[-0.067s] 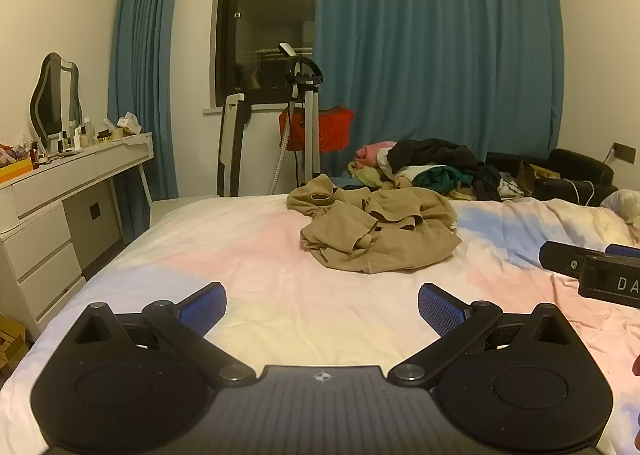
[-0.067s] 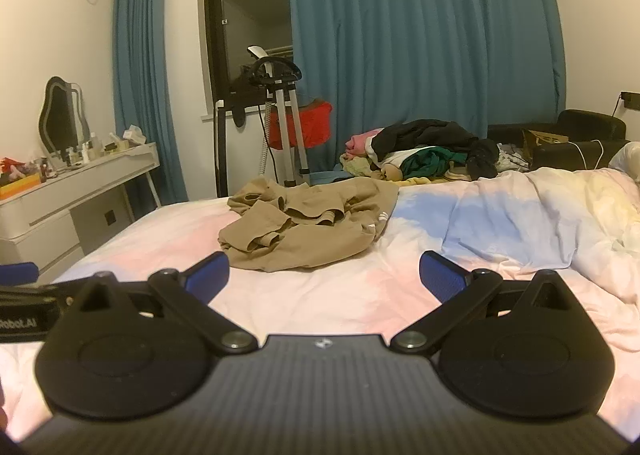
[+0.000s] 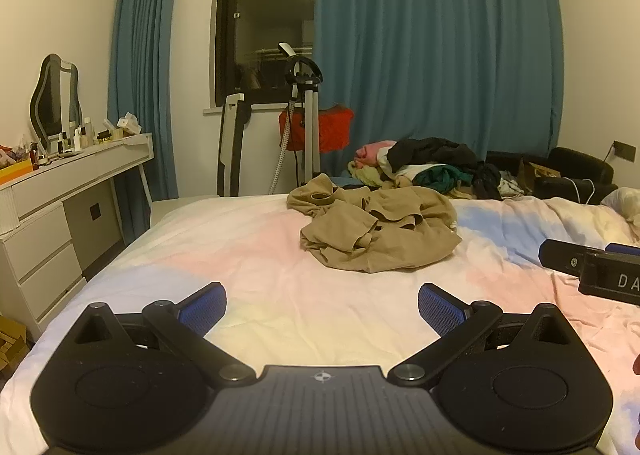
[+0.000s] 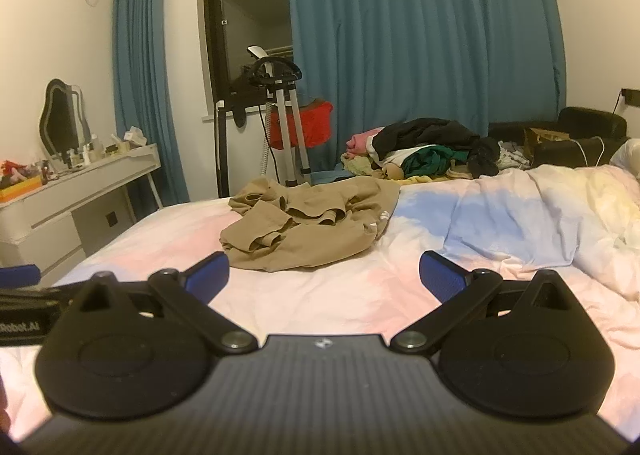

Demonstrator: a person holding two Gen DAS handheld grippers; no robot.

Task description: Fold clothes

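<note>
Tan garment (image 3: 378,231) lies crumpled in a heap on the bed (image 3: 256,255), around the middle of the mattress and toward the far edge. Nothing is flattened or folded yet, so my read is the task is at its start: the piece is dumped on open bedding, giving room to spread it.

More clothes (image 3: 432,169) are piled beyond the bed's far edge, well apart from the tan heap, probably waiting their turn.

Left hand-held gripper (image 3: 322,305): fingers spread wide, nothing between the blue pads (image 3: 202,309), hovering over the near part of the bed, well short of the garment.

Right hand-held gripper (image 4: 324,275): also wide, empty, touching nothing, garment (image 4: 308,233) ahead and slightly left of it. It shows at the right edge of the left view.

Both are lined up facing the heap, likely set for a two-point pickup.
</note>
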